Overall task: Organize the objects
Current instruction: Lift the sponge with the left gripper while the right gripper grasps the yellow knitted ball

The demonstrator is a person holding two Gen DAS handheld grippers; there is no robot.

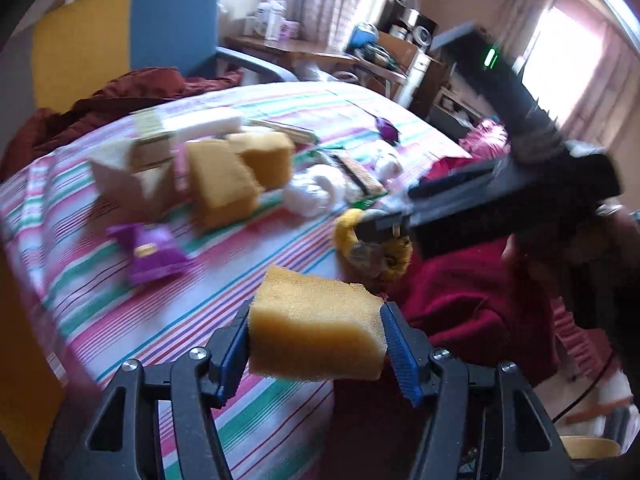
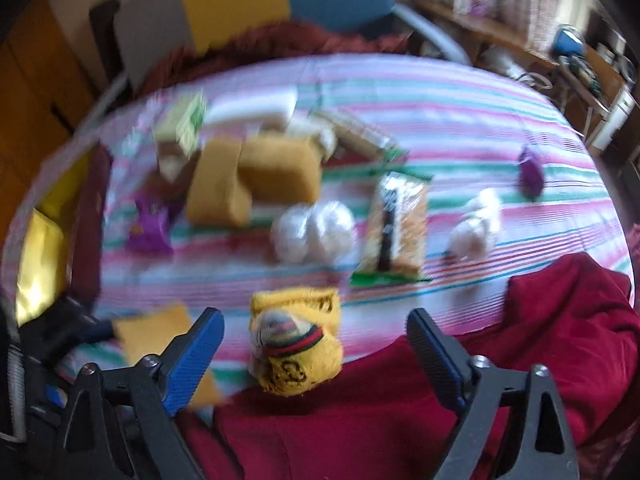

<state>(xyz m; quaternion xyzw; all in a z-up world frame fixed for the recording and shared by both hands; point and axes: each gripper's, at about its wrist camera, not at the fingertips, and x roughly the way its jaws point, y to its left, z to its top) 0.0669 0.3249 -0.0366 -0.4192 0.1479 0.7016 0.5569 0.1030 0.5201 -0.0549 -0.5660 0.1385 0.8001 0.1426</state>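
Left gripper [image 1: 316, 344]: blue pads pressed on both ends of a yellow sponge [image 1: 316, 332], held clear above the striped bedsheet [image 1: 248, 264]; fingertips hidden behind the sponge.

Right gripper [image 2: 316, 344]: jaws wide apart, nothing clamped; a yellow knitted item [image 2: 298, 344] with a red-green-black band lies between them on the sheet, touching neither pad. It sits at the sheet's near edge, against a red cloth [image 2: 400, 412]. Its exact nature is hard to make out; seen from the left wrist, the right gripper's body covers part of it.

Pose: right gripper angled steeply down over the knitted item; left gripper tilted down, level with the bed's near side.

Background stock, blurred by motion in both views:
- two more yellow sponges [image 2: 256, 180], touching, mid-sheet
- white wrapped bundles [image 2: 312, 232] just beside them
- clear packet of snacks [image 2: 396, 228], label unreadable
- purple packet [image 2: 150, 228], left; second purple item [image 2: 530, 174], far right
- white foam block [image 2: 252, 110] and small cartons, rear left, details illegible

Person: not distinguishable.
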